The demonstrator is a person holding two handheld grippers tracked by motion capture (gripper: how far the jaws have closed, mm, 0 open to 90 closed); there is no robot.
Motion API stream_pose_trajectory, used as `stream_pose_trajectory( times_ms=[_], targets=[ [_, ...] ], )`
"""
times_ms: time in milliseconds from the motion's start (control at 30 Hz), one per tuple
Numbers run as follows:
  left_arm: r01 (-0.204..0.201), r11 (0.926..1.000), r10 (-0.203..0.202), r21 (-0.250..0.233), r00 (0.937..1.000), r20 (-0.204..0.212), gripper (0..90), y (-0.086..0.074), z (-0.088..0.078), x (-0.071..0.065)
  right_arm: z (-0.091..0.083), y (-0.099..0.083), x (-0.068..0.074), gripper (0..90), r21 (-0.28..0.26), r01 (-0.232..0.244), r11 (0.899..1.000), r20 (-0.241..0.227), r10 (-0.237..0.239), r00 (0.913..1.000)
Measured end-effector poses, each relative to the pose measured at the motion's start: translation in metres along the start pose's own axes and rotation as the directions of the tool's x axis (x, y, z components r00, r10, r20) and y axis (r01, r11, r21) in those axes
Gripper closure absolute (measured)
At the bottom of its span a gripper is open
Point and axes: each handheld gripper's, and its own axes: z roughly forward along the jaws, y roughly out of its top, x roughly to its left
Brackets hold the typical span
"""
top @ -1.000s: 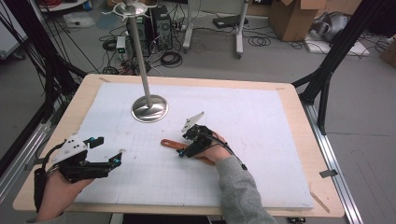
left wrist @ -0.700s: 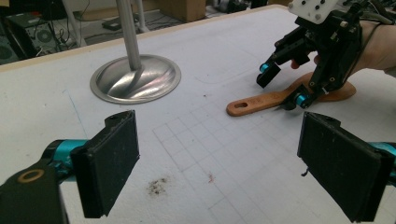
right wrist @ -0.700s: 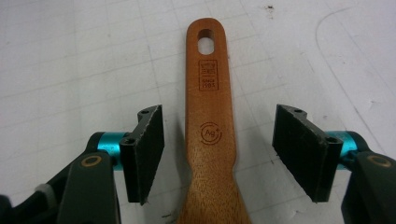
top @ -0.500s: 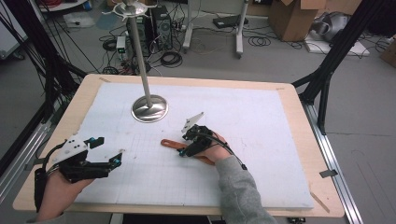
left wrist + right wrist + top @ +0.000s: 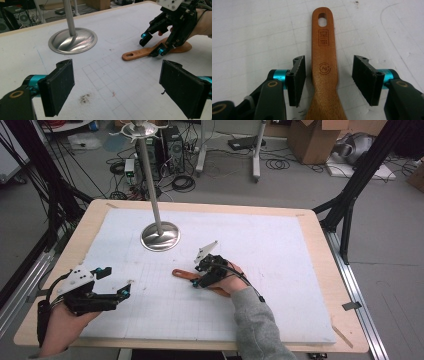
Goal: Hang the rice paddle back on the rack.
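Observation:
A wooden spatula [image 5: 324, 67] lies flat on the white board, its handle with the hanging hole pointing away from my right gripper [image 5: 329, 70]. The jaws stand on either side of the handle and have just been closing. A gap remains on both sides, so the pads do not touch the wood. From above, the right gripper [image 5: 197, 276] sits low over the spatula [image 5: 182, 273] at the board's middle. My left gripper [image 5: 116, 281] rests near the front left, open wide with nothing between its pads [image 5: 60, 87]. It faces the spatula [image 5: 140, 52] and the right gripper [image 5: 152, 46].
A metal stand with a round base [image 5: 160, 236] and a tall pole [image 5: 148, 180] stands behind the spatula at centre left. The white gridded board [image 5: 280, 255] covers a wooden table [image 5: 325, 270]. Black frame legs and cables surround the table.
Both hands hold their places. Any narrowing of the right jaws is too small to make out from above.

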Motion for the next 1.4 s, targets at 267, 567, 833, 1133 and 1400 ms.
stream_pose_trajectory(
  times_ms=[267, 567, 833, 1133, 1400],
  targets=[
    [0.004, 1.0000, -0.004, 0.001, 1.0000, -0.002, 13.0, -0.0007, 0.0000, 0.0007, -0.0004, -0.0002, 0.0002, 47.2, 0.001, -0.004, 1.000, 0.001, 0.004, 1.0000],
    [0.006, 1.0000, -0.006, 0.004, 1.0000, -0.002, 13.0, -0.0017, 0.0007, 0.0012, -0.0008, 0.0004, 0.0021, 52.5, 0.005, 0.007, 1.000, -0.004, -0.007, 1.0000],
    [0.007, 1.0000, -0.007, 0.004, 1.0000, -0.003, 13.0, -0.0019, 0.0000, 0.0022, -0.0013, 0.0003, 0.0026, 57.5, 0.005, 0.009, 1.000, -0.011, -0.009, 0.9999],
    [0.013, 0.9999, -0.013, 0.005, 0.9999, -0.005, 13.0, -0.0028, -0.0001, 0.0028, -0.0021, 0.0004, 0.0027, 64.6, 0.008, 0.007, 1.000, -0.015, -0.007, 0.9999],
    [0.011, 0.9999, -0.011, 0.008, 0.9999, -0.005, 13.0, -0.0031, -0.0001, 0.0036, -0.0026, 0.0010, 0.0031, 64.8, 0.011, 0.004, 1.000, -0.011, -0.004, 0.9999]
  ],
)
